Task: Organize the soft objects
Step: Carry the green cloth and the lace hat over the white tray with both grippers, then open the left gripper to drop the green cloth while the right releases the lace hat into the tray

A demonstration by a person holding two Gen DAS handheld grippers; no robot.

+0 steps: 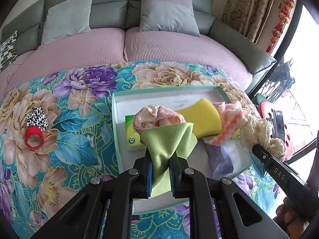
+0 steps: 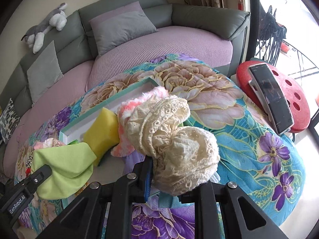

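The left gripper (image 1: 161, 165) is clamped on one green microfibre cloth (image 1: 169, 139), which hangs bunched between the blue-padded fingers over the near part of a shallow teal-rimmed white tray (image 1: 119, 99). The right gripper (image 2: 175, 179) is pinched on one cream lace scrunchie (image 2: 175, 139), held over the tray's right edge; its right finger is hidden behind the lace.

The tray sits on a floral blanket (image 1: 69, 139) spread over a sofa with a mauve seat cover (image 1: 169, 45). In the tray lie one yellow sponge (image 1: 203, 117), one pink satin scrunchie (image 1: 151, 117) touching the green cloth, one fluffy pink-and-white knit piece (image 1: 227, 125) beside the sponge, one green-and-white packet (image 1: 131, 133) under the pink scrunchie, and one lilac cloth (image 1: 221, 159) near the right rim.

Outside the tray, toward the blanket's left edge, are two items touching each other: one leopard-print scrunchie (image 1: 36, 118) and one red ring-shaped band (image 1: 33, 138).

Two grey cushions (image 1: 67, 14) lean on the sofa back, and one patterned black-and-white cushion (image 1: 8, 49) stands at its left end. One plush dog (image 2: 47, 23) lies on top of the backrest. One phone (image 2: 271, 97) rests on one red stool (image 2: 293, 91) beside the blanket's right edge.
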